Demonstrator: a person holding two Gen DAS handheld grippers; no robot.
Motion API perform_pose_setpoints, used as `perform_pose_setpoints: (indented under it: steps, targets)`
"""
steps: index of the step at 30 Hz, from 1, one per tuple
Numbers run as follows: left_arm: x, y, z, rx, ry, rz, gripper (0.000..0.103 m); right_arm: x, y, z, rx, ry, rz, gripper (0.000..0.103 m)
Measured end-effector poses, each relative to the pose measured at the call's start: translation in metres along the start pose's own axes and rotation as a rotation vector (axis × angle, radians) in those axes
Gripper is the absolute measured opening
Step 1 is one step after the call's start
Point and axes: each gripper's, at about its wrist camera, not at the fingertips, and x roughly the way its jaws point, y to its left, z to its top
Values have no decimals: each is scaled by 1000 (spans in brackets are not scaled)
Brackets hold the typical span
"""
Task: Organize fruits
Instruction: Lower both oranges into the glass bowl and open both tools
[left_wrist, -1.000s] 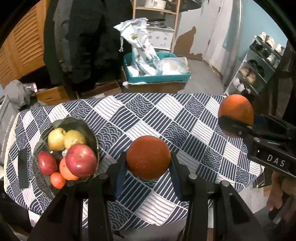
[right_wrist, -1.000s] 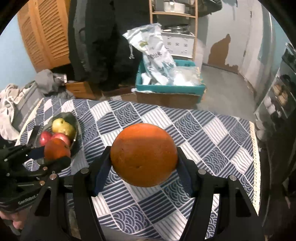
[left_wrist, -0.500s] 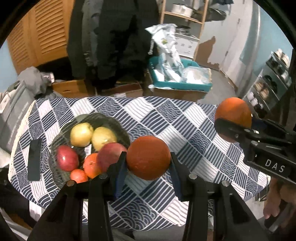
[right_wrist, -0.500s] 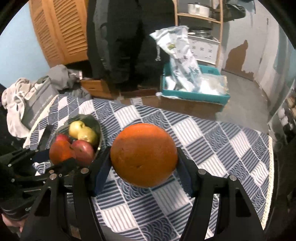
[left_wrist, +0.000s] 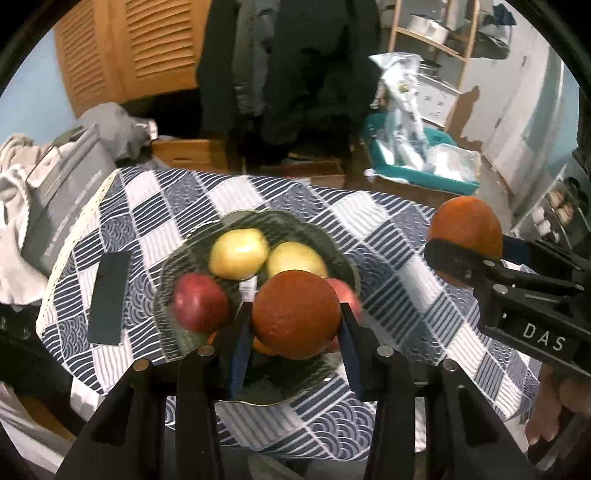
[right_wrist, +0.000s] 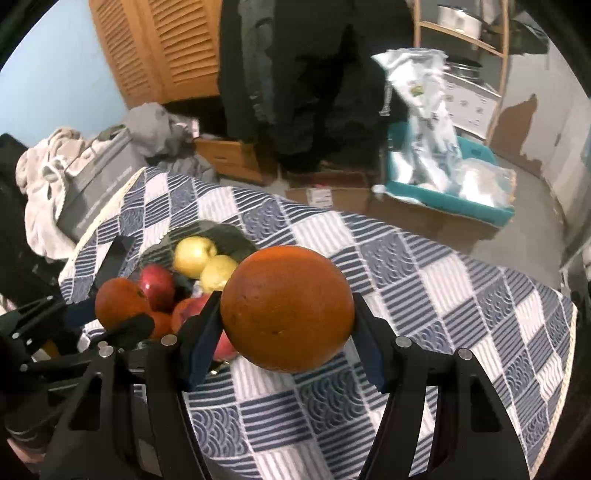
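Note:
My left gripper (left_wrist: 295, 317) is shut on a dark orange (left_wrist: 295, 314) and holds it above the glass fruit bowl (left_wrist: 184, 258). The bowl holds two yellow apples (left_wrist: 239, 253), a red apple (left_wrist: 199, 302) and more fruit partly hidden behind the held orange. My right gripper (right_wrist: 288, 310) is shut on a larger orange (right_wrist: 287, 308), held over the table just right of the bowl (right_wrist: 229, 236). The right gripper with its orange also shows in the left wrist view (left_wrist: 464, 236). The left gripper's orange shows in the right wrist view (right_wrist: 120, 302).
The table wears a blue and white patterned cloth (left_wrist: 388, 236). A black phone (left_wrist: 109, 299) lies left of the bowl. A grey box (left_wrist: 62, 199) and clothes sit at the table's left edge. A teal crate (left_wrist: 421, 162) with bags stands on the floor behind.
Both grippers have moved left toward the bowl with their oranges. The left orange now hangs over the bowl's fruit; the right orange is closer to the bowl's right side.

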Motion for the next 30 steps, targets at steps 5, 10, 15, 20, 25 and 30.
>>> perform_pose_setpoints:
  steps: [5,10,15,20,25,30]
  targets:
    - [13,22,-4,-27,25,49,44,22,24,8,-43,27,21,66]
    - [26,42,-6,-84,59,58,44,47,47,15,-87,67,45,66]
    - [37,55,-7,-110,85,75,45,70,68,13,-130,110,63,66]
    - [50,72,-13,-158,122,77,45,85,73,12,-125,138,79,66]
    - [58,79,-17,-182,145,79,45,91,71,17,-103,159,99,67]
    - [62,80,-18,-192,168,71,46,91,74,18,-108,156,115,69]
